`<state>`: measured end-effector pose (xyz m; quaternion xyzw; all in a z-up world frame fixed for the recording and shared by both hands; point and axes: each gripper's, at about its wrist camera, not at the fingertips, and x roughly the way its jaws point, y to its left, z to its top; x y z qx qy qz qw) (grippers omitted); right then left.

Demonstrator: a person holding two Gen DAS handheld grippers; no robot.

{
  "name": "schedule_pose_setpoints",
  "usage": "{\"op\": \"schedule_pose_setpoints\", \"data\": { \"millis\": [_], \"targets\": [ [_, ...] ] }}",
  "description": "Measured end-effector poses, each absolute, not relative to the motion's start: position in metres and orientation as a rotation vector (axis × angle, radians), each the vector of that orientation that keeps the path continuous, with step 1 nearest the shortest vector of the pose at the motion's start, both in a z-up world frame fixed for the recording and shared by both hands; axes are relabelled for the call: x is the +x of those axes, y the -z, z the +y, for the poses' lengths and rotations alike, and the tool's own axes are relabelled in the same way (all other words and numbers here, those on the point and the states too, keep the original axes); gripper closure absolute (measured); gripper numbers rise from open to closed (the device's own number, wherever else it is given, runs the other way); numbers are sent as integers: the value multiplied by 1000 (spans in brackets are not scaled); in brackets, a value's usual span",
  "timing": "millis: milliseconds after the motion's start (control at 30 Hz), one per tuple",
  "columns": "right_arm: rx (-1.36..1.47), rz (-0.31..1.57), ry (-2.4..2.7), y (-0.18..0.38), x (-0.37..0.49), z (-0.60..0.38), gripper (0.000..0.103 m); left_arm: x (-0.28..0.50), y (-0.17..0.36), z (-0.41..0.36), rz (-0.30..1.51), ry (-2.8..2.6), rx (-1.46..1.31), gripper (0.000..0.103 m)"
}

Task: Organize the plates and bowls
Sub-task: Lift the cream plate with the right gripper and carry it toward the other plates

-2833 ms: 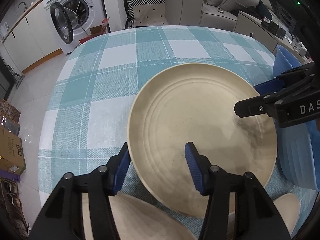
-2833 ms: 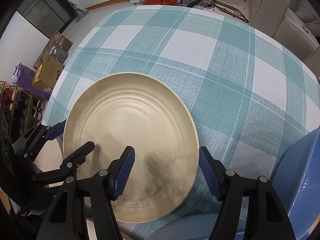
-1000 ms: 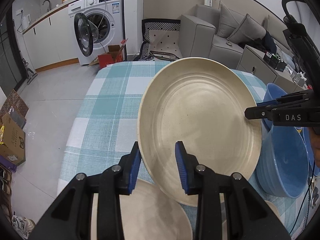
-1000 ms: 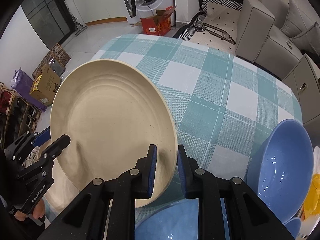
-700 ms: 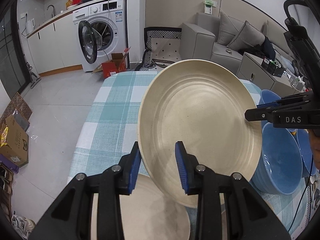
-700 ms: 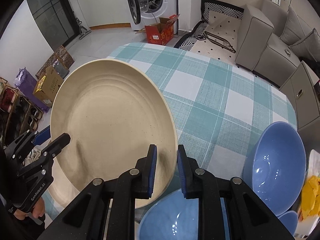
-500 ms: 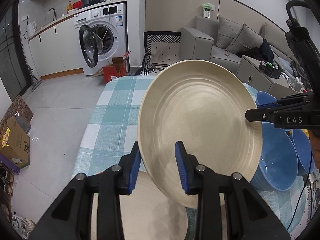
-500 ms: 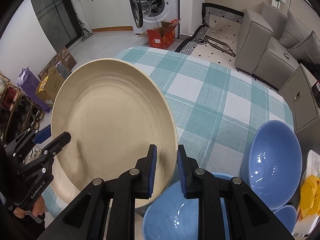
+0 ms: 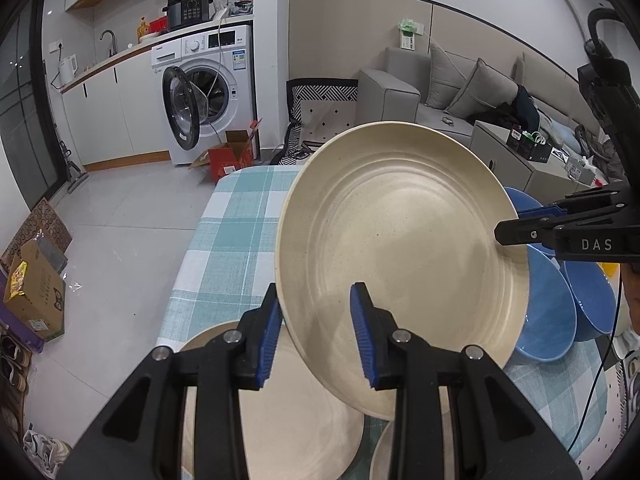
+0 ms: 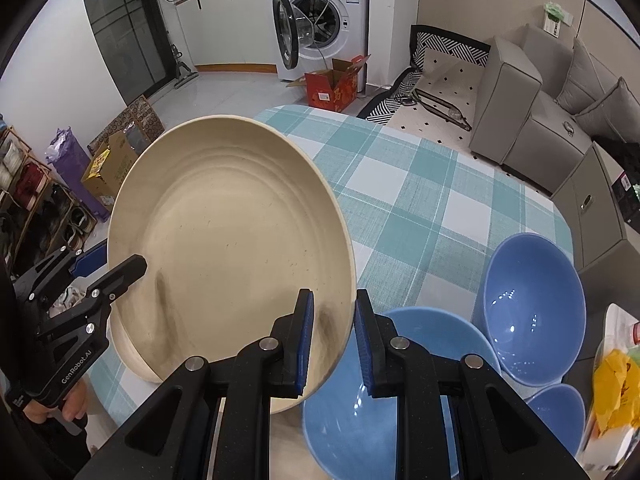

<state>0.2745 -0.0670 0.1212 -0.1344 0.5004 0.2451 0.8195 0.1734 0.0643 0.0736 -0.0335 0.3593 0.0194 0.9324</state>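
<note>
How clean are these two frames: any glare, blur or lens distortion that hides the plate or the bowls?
Left wrist view: strong fisheye bending at the edges, dark corners; the cream plate is sharp, with a soft shadow near the fingers. Right wrist view: same curvature; small light glints on the blue bowls, and slight smear along the bottom edge.

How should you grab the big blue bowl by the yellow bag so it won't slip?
Probably by its rim. The big blue bowl stands upright and open, with smooth, rounded walls that a gripper would likely slide off. Coming from above, one finger inside and one outside, pinch the thin rim on the near side. The far side is harder to reach, and the yellow bag crowds its right.
</note>
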Motion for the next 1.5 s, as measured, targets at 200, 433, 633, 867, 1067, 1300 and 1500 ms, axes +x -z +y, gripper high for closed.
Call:
{"op": "schedule_pose_setpoints", "data": {
  "millis": [200,433,633,867,1067,1300,1500],
  "targets": [
    [-296,1036,-525,-131,251,-71,83,157,-76,60,720,-36,-54,70],
    [-298,1021,-525,-133,230,-79,83,139,-77,54,707,-26,-37,70],
    [-292,1006,-532,-132,210,-89,83,125,-75,50,695,-13,-32,70],
    [-298,1013,-532,-123,194,-99,83,111,-71,41,693,3,-21,70],
    [-290,1013,-531,-120,189,-107,83,103,-73,34,688,18,-5,70],
    [-282,1017,-535,-115,175,-116,83,96,-71,30,695,33,-3,70],
    [-282,1020,-538,-110,163,-122,83,89,-67,26,709,48,-4,70]
  ]
}}
